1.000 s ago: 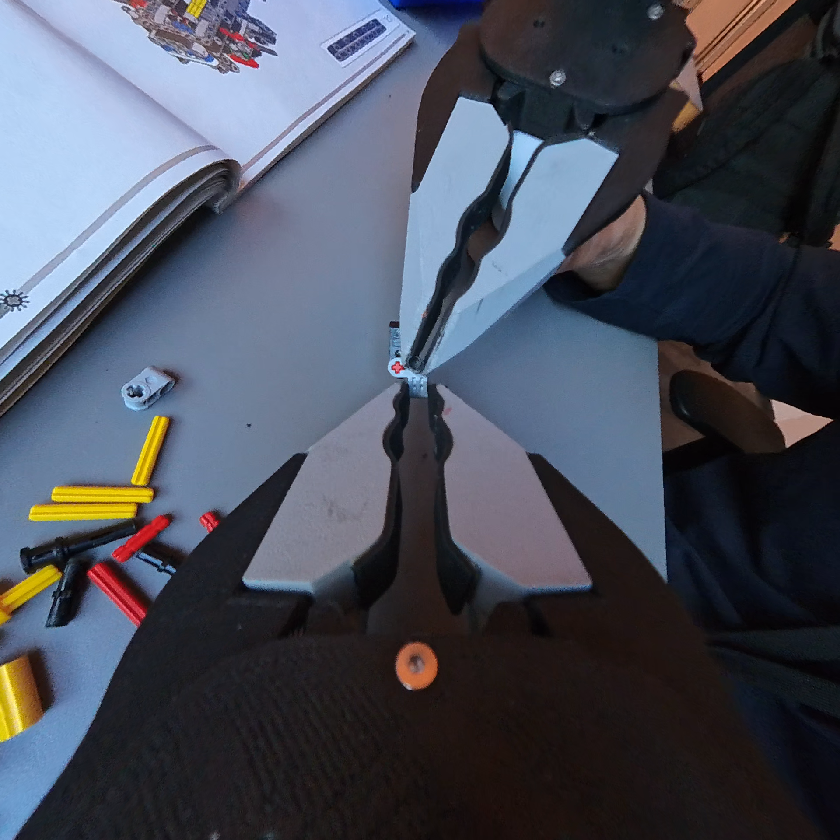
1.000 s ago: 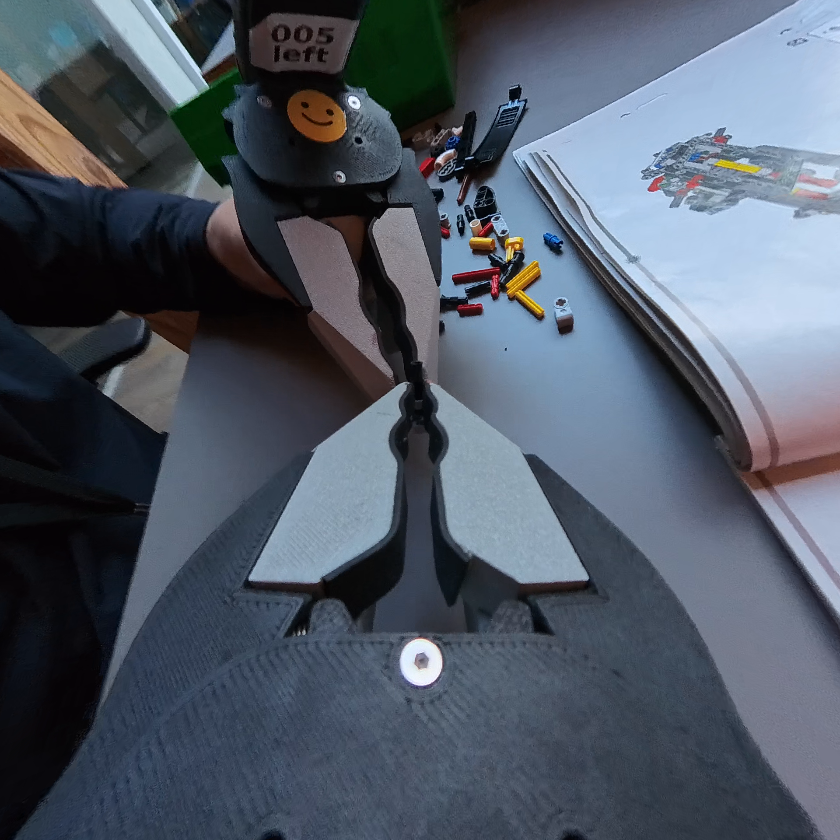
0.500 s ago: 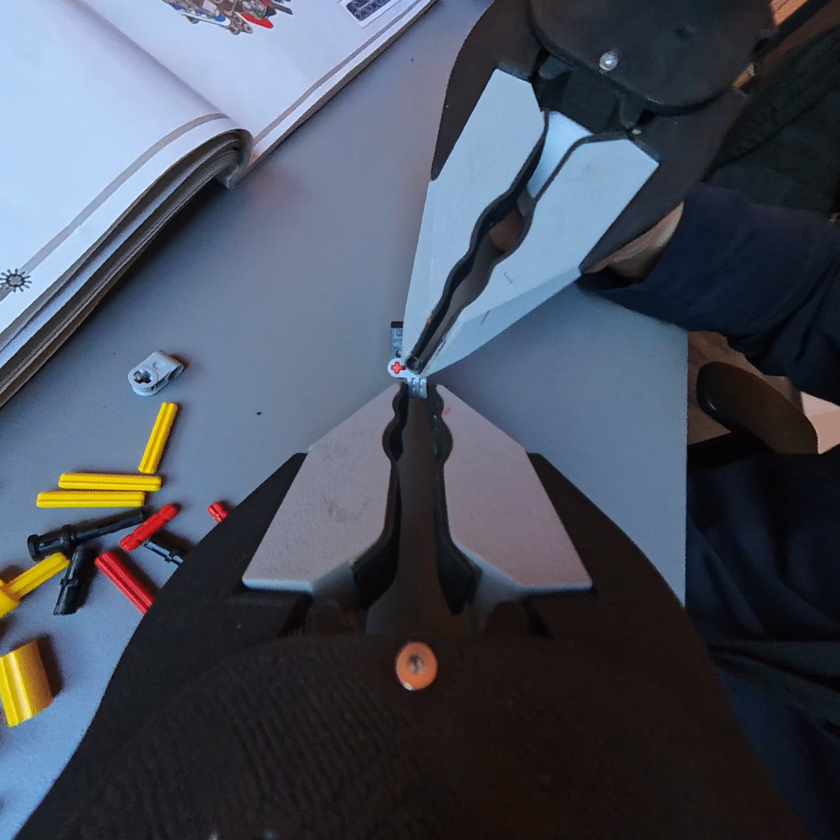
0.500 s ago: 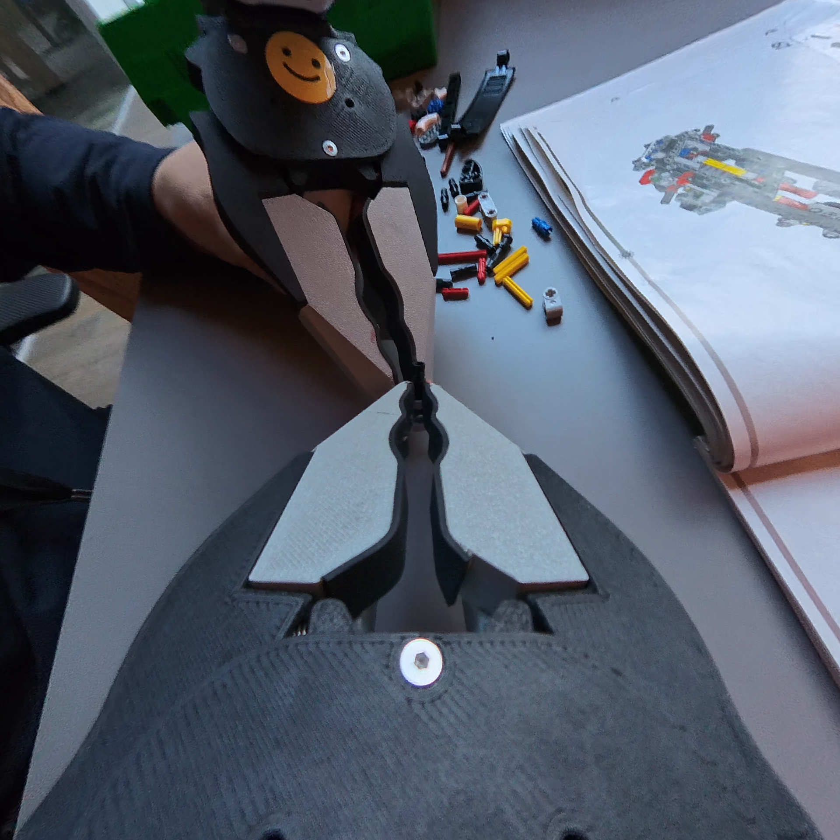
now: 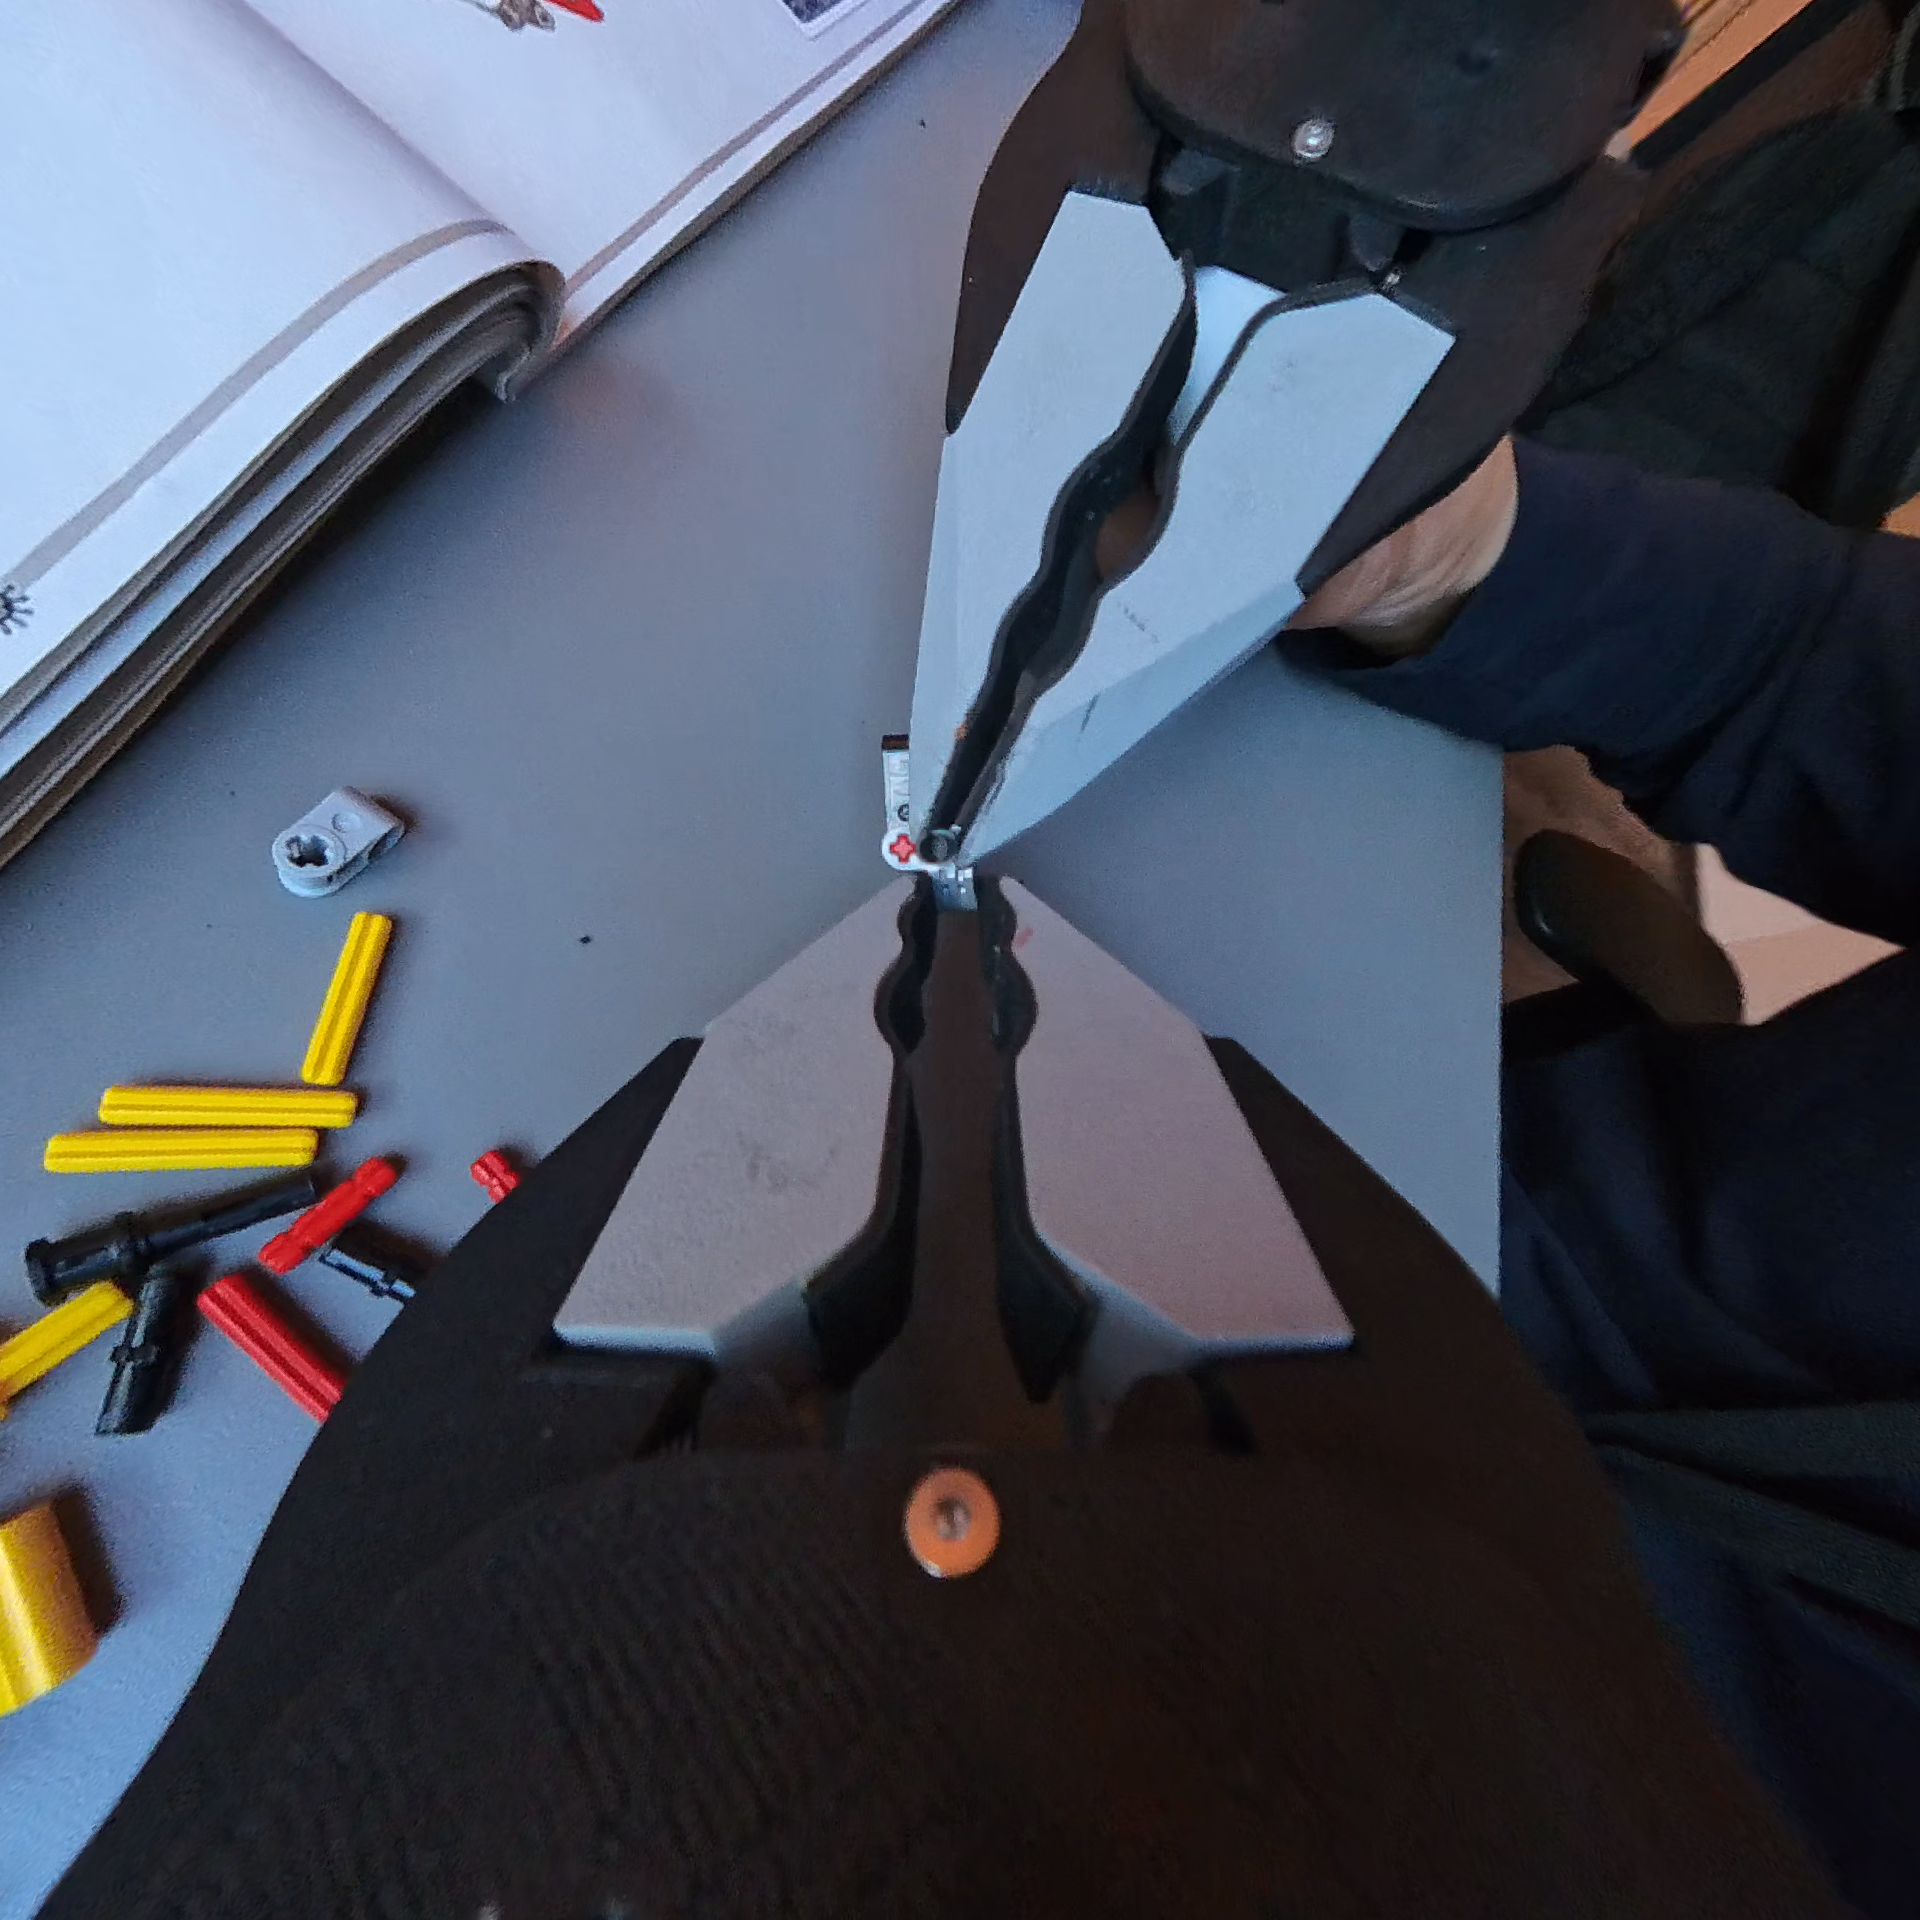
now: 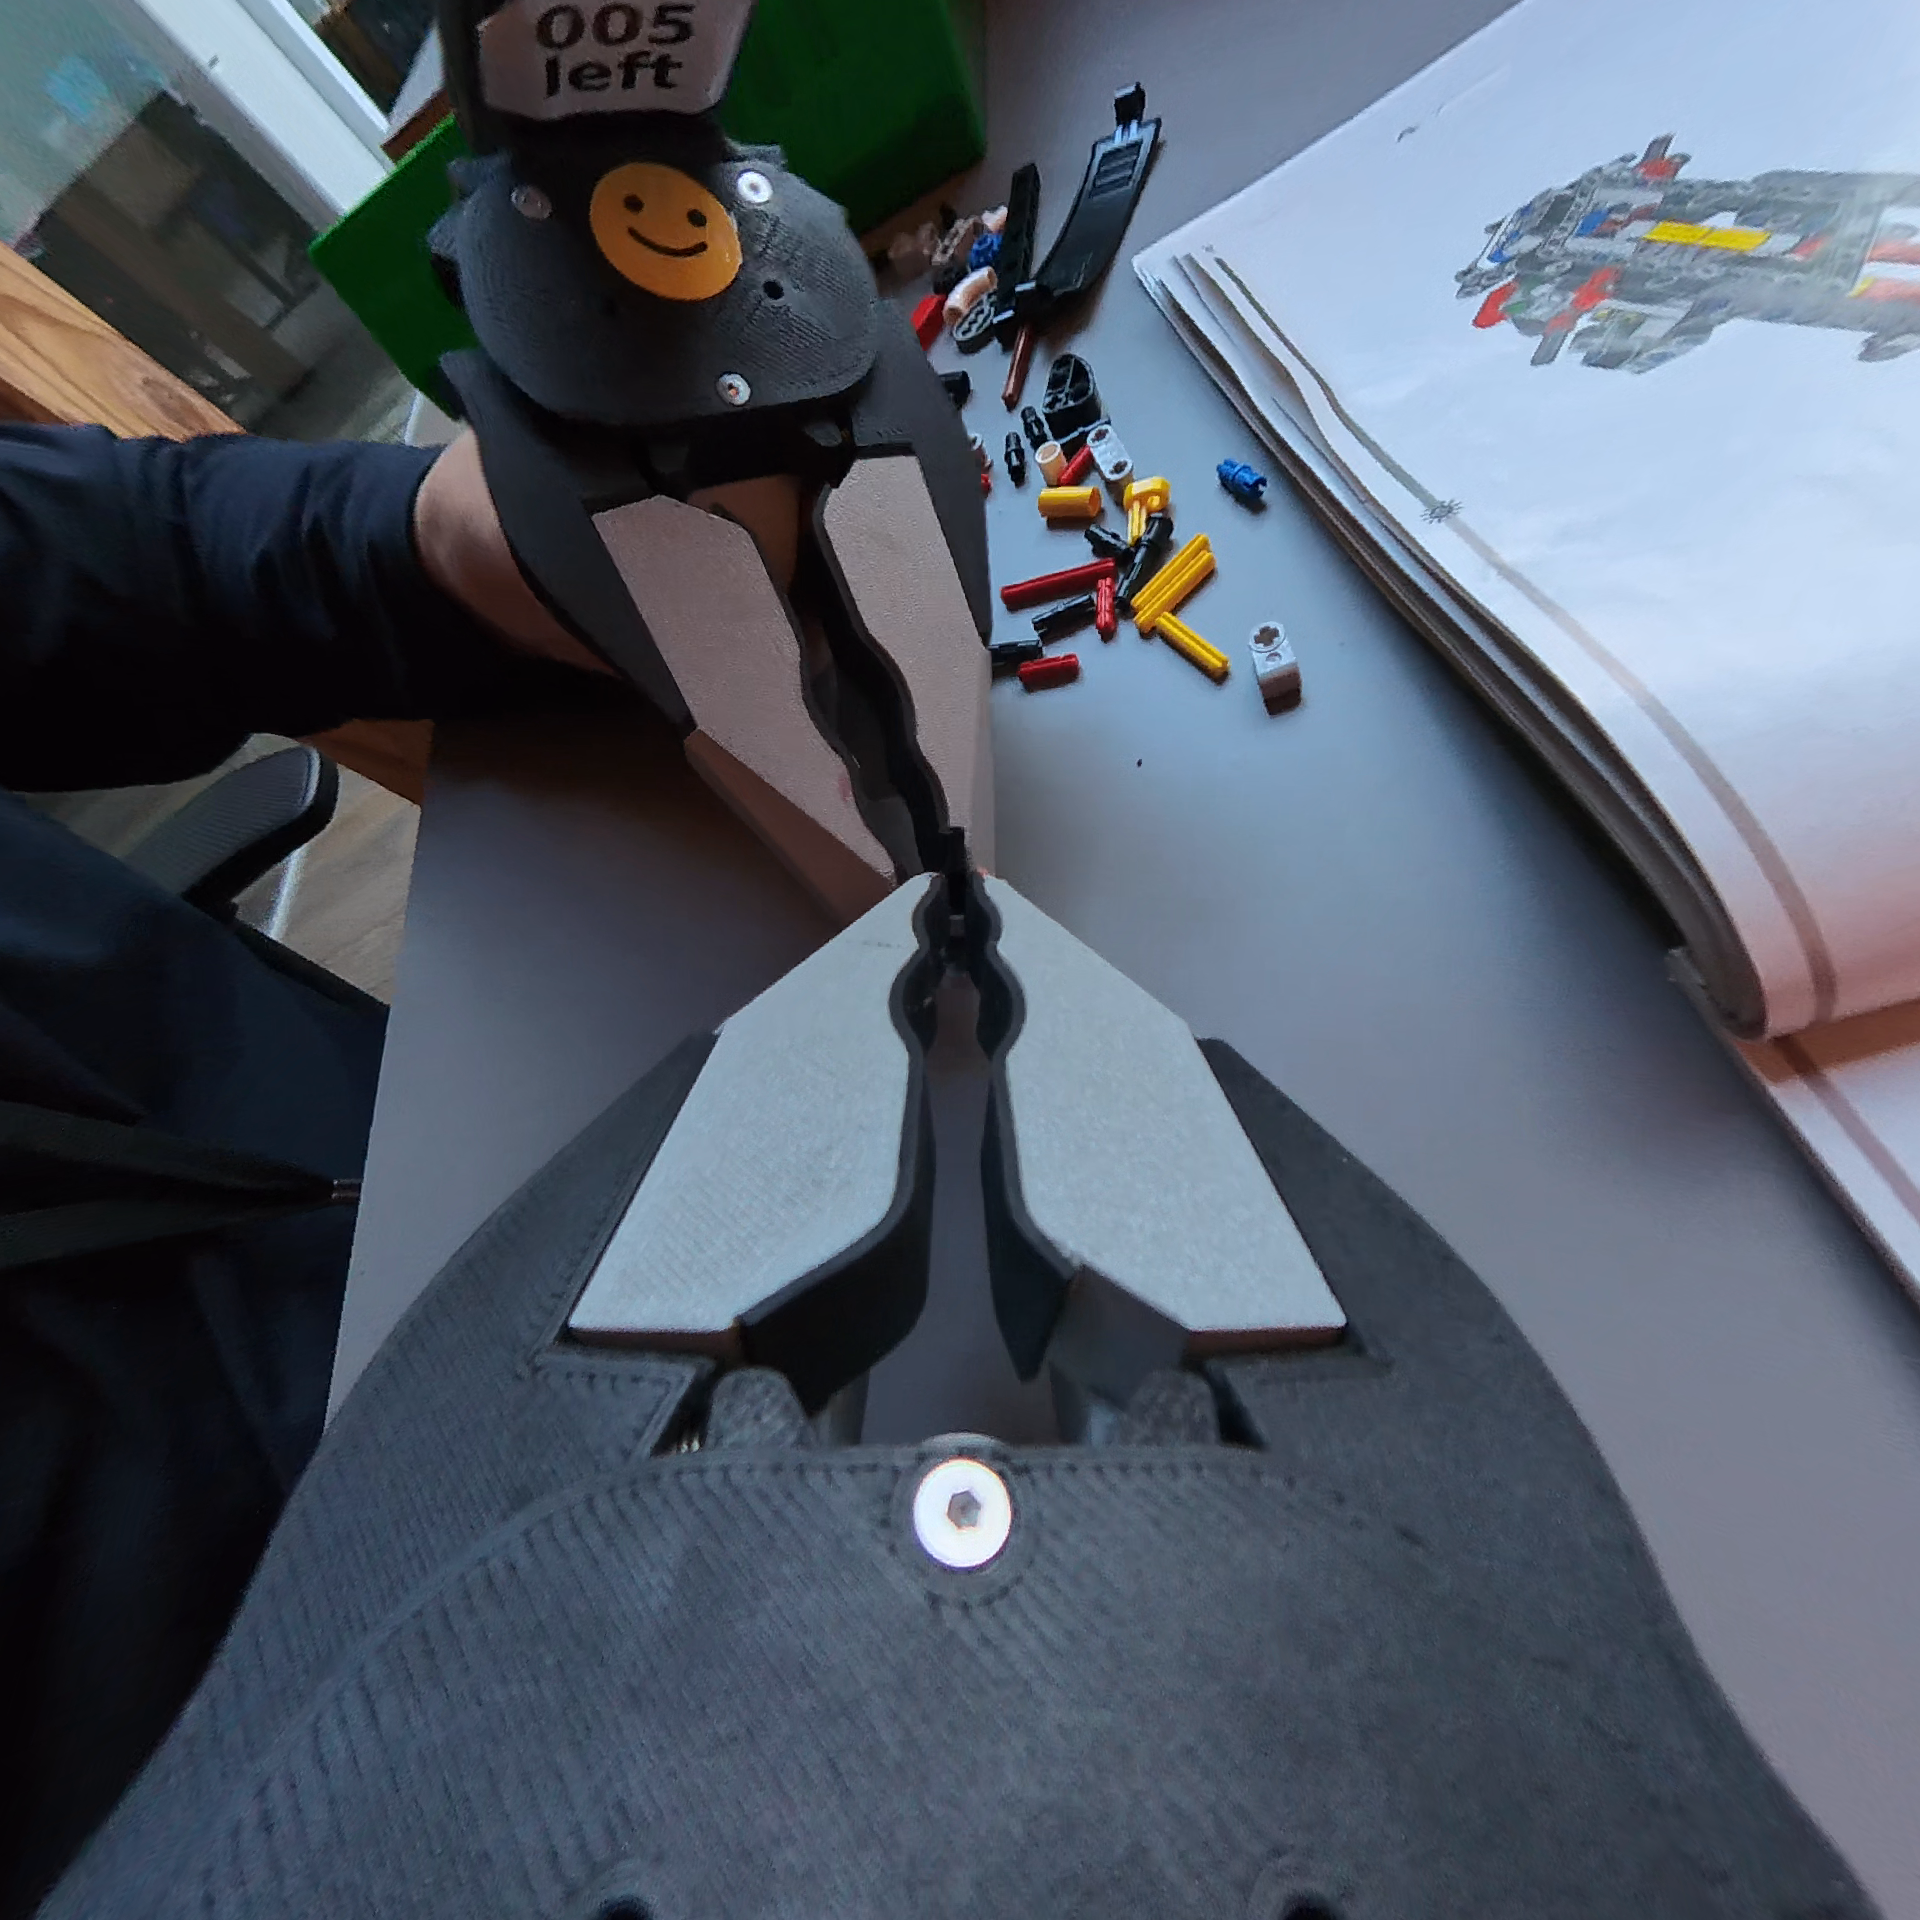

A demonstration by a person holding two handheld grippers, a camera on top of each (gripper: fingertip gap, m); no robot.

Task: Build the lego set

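Looks like an office or hobby workspace: a grey desk (image 6: 1351, 935) is carrying an open instruction booklet (image 6: 1610, 436), scattered small plastic building-toy pieces (image 6: 1132, 582) and a green bin (image 6: 852, 94), with an office chair (image 6: 260, 810) and wood floor (image 6: 62, 353) showing beside it.

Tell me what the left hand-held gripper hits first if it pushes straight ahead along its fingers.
The left hand-held gripper already pinches a small light-grey building piece. Straight ahead, right against that piece, are the closed fingertips of the right hand-held gripper, so it would likely meet those first. Depth between the tips is hard to judge.
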